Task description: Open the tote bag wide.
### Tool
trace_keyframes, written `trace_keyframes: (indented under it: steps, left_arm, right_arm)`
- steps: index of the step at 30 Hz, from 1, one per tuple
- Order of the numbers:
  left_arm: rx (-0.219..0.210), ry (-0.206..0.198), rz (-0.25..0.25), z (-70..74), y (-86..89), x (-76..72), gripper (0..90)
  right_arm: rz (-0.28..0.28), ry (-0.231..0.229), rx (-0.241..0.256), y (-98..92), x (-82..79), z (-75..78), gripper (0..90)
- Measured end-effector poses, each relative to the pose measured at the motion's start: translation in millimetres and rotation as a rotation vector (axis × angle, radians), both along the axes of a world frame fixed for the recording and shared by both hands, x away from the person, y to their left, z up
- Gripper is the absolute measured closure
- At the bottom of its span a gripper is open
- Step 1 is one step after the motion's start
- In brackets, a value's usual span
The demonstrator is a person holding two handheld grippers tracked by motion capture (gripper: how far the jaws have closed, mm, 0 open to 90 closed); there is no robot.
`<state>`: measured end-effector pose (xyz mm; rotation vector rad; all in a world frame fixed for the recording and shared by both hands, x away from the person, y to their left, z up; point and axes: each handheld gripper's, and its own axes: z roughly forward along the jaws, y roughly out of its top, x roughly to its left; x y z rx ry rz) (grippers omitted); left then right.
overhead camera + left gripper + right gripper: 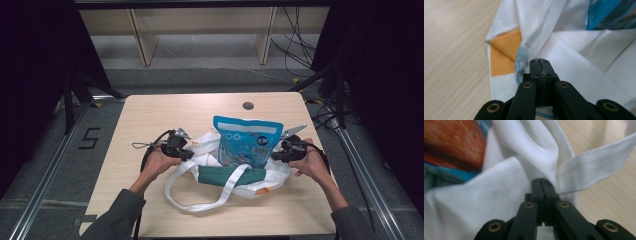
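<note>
My left fingers [540,65] and right fingers [542,185] are both clamped tight on the bag [210,150] rim, one either side; the pouch [247,142] stands upright between them, inside.

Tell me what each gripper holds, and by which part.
Both hold the white cloth bag: left gripper pinches its blue-stitched edge, right gripper a cloth fold near a strap.
</note>
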<state>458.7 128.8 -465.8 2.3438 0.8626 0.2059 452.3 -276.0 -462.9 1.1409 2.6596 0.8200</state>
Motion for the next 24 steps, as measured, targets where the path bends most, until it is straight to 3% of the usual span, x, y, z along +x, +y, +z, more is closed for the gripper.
trace_keyframes:
  steps: [2,4,5,6,7,9,10,11,12,13,14,19,20,21,22,23,24]
  left_arm:
    - [-0.008,0.007,-0.012,-6.7,1.7,0.4,89.5]
    - [0.025,0.022,-0.028,-14.1,-1.9,0.6,89.6]
    - [0.034,0.029,-0.020,-19.5,-4.5,0.3,89.6]
    - [0.025,0.031,-0.007,-24.9,-7.3,-0.6,89.6]
    - [0.036,0.032,-0.020,-26.4,-7.3,-0.5,89.6]
    - [0.020,0.030,-0.017,-25.0,-5.0,-0.6,89.5]
    - [0.014,0.026,-0.020,-23.9,-3.4,-0.8,89.5]
    - [0.010,0.030,-0.016,-23.1,-2.6,-2.0,89.4]
    - [0.012,0.022,-0.024,-22.6,-1.9,-2.3,89.4]
    - [0.011,0.026,-0.022,-22.0,-1.9,-3.1,89.3]
    - [0.008,0.029,-0.020,-21.3,-1.9,-3.9,89.1]
    - [0.005,0.037,-0.032,-21.2,-4.1,-8.6,88.5]
    - [0.001,0.033,-0.037,-20.9,-3.4,-9.0,88.4]
    - [-0.009,0.034,-0.037,-20.5,-3.0,-9.9,88.3]
    - [-0.016,0.034,-0.036,-19.8,-2.7,-11.1,88.0]
    - [-0.030,0.032,-0.030,-19.8,-2.7,-12.0,87.7]
    - [-0.034,0.034,-0.033,-19.5,-2.6,-12.0,87.2]
  right_arm:
    - [-0.012,-0.003,0.022,-1.8,4.7,-9.5,90.0]
    - [0.013,0.002,0.021,-4.7,7.1,-11.9,90.0]
    - [-0.010,0.023,0.013,-3.0,5.2,-12.6,90.0]
    - [-0.027,0.015,0.013,-0.3,3.7,-16.1,90.0]
    - [0.010,-0.049,-0.001,-0.5,6.1,-20.8,90.0]
    - [0.019,-0.033,-0.011,1.5,6.1,-22.4,90.0]
    - [0.036,-0.049,-0.002,0.8,8.4,-24.0,90.0]
    - [-0.009,0.008,-0.017,0.8,6.7,-20.2,90.0]
    - [0.006,-0.015,0.016,1.3,9.9,-22.6,90.0]
    - [0.005,-0.045,-0.014,0.5,14.0,-22.5,90.0]
    - [0.005,-0.015,0.008,2.7,14.3,-22.1,90.0]
    - [0.000,-0.020,-0.011,7.0,30.4,-21.1,90.0]
    - [0.064,-0.070,-0.060,3.1,37.9,-22.1,90.0]
    - [0.054,-0.058,-0.060,3.4,40.7,-21.5,90.0]
    - [0.049,-0.103,-0.063,2.6,47.2,-22.0,90.0]
    - [0.033,-0.058,-0.053,3.9,47.1,-20.0,90.0]
    - [-0.035,-0.034,0.019,10.3,46.1,-20.4,90.0]
